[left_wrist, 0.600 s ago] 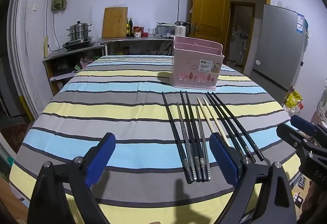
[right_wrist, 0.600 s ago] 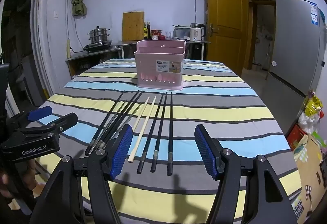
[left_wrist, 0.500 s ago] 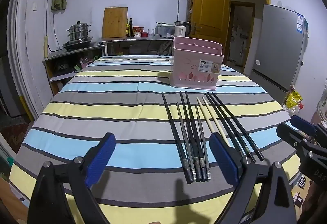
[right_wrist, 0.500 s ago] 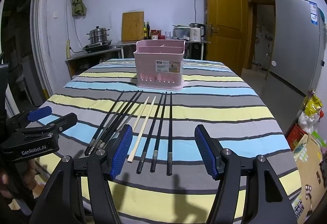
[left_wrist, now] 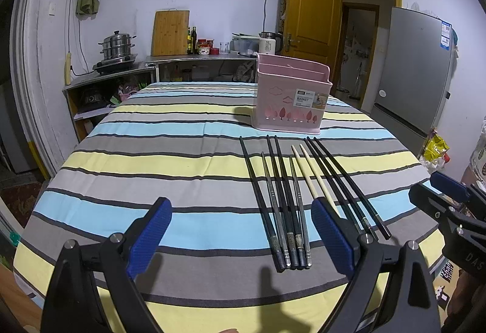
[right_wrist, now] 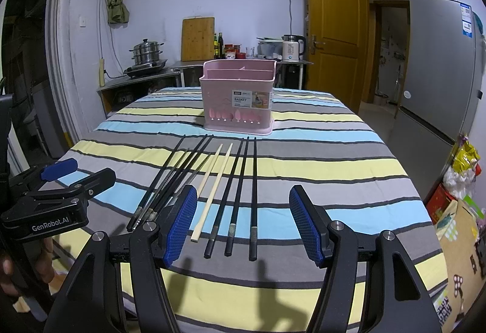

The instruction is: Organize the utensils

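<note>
Several dark chopsticks (left_wrist: 281, 196) and a pale wooden pair (left_wrist: 313, 178) lie side by side on the striped tablecloth (left_wrist: 170, 156), pointing at a pink divided utensil basket (left_wrist: 290, 97) behind them. My left gripper (left_wrist: 243, 237) is open and empty, above the near ends of the left chopsticks. My right gripper (right_wrist: 243, 222) is open and empty, with the pale pair (right_wrist: 214, 181) and three black chopsticks (right_wrist: 243, 187) between its fingers; the basket (right_wrist: 238, 97) stands straight ahead. Each gripper shows at the edge of the other's view.
The round table's near edge is just under both grippers. A counter with a steamer pot (left_wrist: 117, 49), cutting board (left_wrist: 170, 32), bottles and kettle stands behind the table. A grey fridge (right_wrist: 440, 68) and a wooden door (right_wrist: 331, 38) are to the right.
</note>
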Demonstrator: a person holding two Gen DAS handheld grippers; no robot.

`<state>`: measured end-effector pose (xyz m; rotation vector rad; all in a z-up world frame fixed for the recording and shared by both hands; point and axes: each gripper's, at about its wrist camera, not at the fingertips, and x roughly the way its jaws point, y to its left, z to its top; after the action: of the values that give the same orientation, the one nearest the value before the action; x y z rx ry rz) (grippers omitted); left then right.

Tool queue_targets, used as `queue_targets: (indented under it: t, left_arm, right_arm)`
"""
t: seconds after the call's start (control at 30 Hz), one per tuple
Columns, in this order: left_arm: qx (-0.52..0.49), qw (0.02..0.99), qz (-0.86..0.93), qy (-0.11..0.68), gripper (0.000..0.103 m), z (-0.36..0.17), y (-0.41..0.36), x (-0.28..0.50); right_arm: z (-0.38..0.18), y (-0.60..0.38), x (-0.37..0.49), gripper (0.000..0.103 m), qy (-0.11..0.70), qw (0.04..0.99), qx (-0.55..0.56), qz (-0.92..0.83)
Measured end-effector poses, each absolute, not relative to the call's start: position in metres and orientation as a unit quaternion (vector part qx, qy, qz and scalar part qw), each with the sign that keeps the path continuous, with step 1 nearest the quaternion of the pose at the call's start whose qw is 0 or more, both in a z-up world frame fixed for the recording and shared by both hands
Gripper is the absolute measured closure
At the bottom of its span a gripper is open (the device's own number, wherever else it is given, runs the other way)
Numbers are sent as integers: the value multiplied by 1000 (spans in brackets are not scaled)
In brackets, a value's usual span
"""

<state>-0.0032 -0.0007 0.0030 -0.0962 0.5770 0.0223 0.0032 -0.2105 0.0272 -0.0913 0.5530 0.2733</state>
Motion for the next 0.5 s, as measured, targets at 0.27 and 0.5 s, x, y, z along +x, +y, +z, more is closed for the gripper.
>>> queue_targets:
  t: [0.27,0.5]
  left_arm:
    - [-50,957,10,285,8,3,0,-3]
    - [-49,958,9,284,8,4,-1,-3]
  right_arm:
    - [27,-210,3,39,272,952,-45,134]
    - [27,-210,3,39,272,952,-45,134]
